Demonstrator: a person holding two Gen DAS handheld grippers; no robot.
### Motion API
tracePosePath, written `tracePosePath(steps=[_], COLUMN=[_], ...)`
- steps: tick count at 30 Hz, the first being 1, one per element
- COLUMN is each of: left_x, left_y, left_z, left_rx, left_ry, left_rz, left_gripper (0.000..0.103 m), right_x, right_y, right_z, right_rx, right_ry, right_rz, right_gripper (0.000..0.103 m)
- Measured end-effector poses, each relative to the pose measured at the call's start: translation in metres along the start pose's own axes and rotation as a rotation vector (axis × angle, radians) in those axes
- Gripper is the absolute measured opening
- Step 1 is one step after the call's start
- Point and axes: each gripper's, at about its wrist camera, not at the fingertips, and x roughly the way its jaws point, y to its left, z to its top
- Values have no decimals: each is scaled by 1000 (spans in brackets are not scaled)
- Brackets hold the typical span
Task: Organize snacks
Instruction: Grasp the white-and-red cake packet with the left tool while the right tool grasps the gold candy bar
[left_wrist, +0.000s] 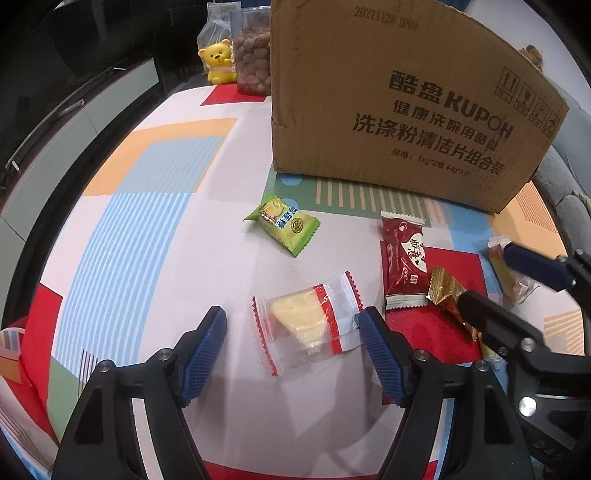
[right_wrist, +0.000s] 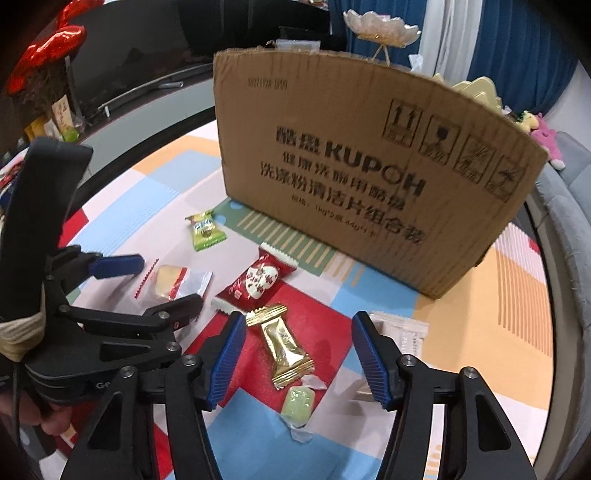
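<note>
My left gripper (left_wrist: 291, 326) is open, its jaws either side of a clear red-edged packet with a pale yellow cake (left_wrist: 308, 321) lying on the tablecloth; the packet also shows in the right wrist view (right_wrist: 171, 282). My right gripper (right_wrist: 297, 350) is open around a gold-wrapped snack (right_wrist: 282, 345), which also shows in the left wrist view (left_wrist: 445, 291). A red packet (left_wrist: 404, 264) (right_wrist: 255, 282) and a green packet (left_wrist: 286, 221) (right_wrist: 205, 229) lie in front of the cardboard box (left_wrist: 402, 99) (right_wrist: 369, 173). A small green candy (right_wrist: 297, 404) lies near the gold snack.
A white sachet (right_wrist: 404, 332) lies by my right finger. A yellow bear figure (left_wrist: 218, 61) and a jar of brown snacks (left_wrist: 253, 62) stand at the back left. The round table's edge (left_wrist: 48, 236) curves on the left. A grey sofa (right_wrist: 565, 221) is at right.
</note>
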Motion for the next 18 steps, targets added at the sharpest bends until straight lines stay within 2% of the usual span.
tracePosePath(steps=[4,8,13,16,18], left_x=[2,2,-3,-6,-7], left_y=[0,-1,-10,-14,-15], left_z=[0,-1,-5,-6,-6], left_rx=[6,15,54,75,76], left_ry=[-13,-26,-39,-47,-45], left_rz=[2,0,-13,-13,-25], left_gripper=[75,74,59,54,45], right_x=[9,15,22,22,21], right_y=[0,1,3,3,2], right_z=[-2,-2,-2,-2,-1], right_rx=[-3,0,7,13,19], right_ry=[25,36,52,49,48], right_rz=[18,31,45,48,51], right_gripper=[43,38,29,28,27])
